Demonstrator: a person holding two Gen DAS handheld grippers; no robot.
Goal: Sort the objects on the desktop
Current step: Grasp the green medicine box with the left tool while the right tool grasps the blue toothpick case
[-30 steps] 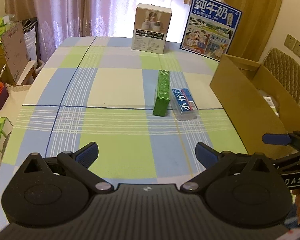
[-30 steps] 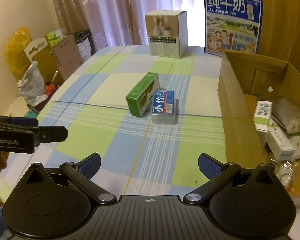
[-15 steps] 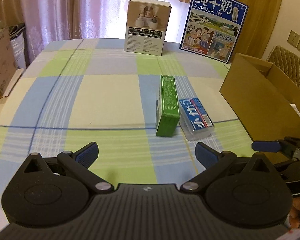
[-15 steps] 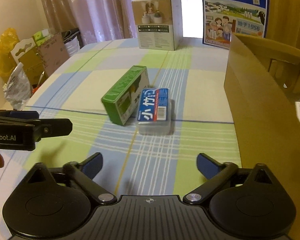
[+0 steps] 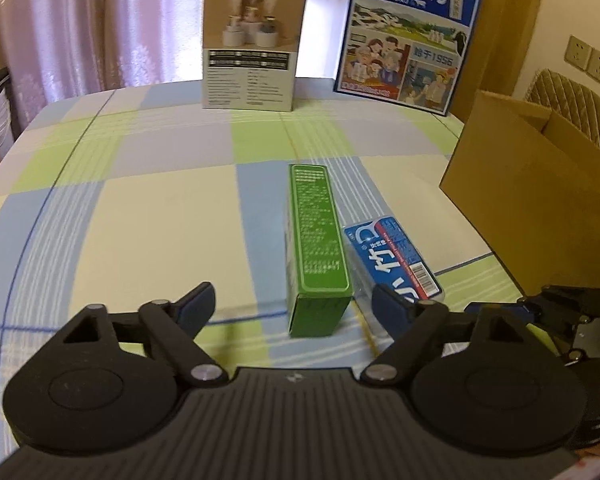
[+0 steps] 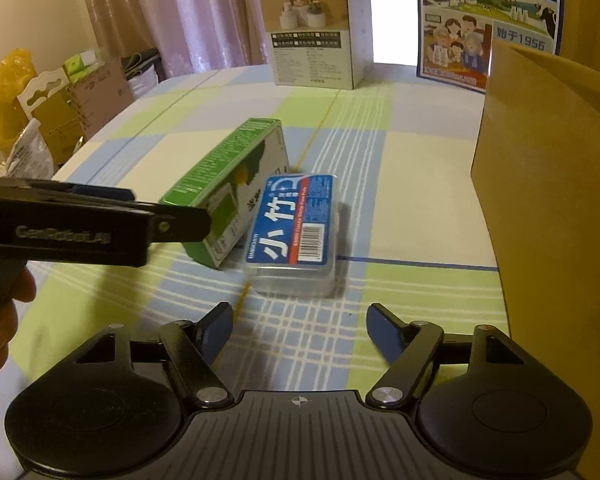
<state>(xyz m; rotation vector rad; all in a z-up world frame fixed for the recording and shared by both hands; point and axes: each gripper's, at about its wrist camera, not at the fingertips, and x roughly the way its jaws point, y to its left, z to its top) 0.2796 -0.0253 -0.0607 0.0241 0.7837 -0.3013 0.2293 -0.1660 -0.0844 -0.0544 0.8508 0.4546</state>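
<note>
In the left wrist view, my left gripper (image 5: 292, 306) holds its jaws spread, lined up on the near end of the long green cardboard box (image 5: 316, 240), which lies on the checked desk (image 5: 148, 216) touching the clear plastic case with blue label (image 5: 392, 258). In the right wrist view, my right gripper (image 6: 300, 334) also has its jaws spread and empty, facing that case (image 6: 294, 232), I think so each hand takes one item toward the open brown cardboard carton (image 6: 552, 200) at the right.

Warm dim light, bright curtained window (image 5: 100, 20) behind, motion blur, fisheye-bent edges.

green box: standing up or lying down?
Lying down. The green box rests on a long narrow side on the tablecloth, its small end facing the open left gripper, alongside the blue-labelled plastic case.
</note>
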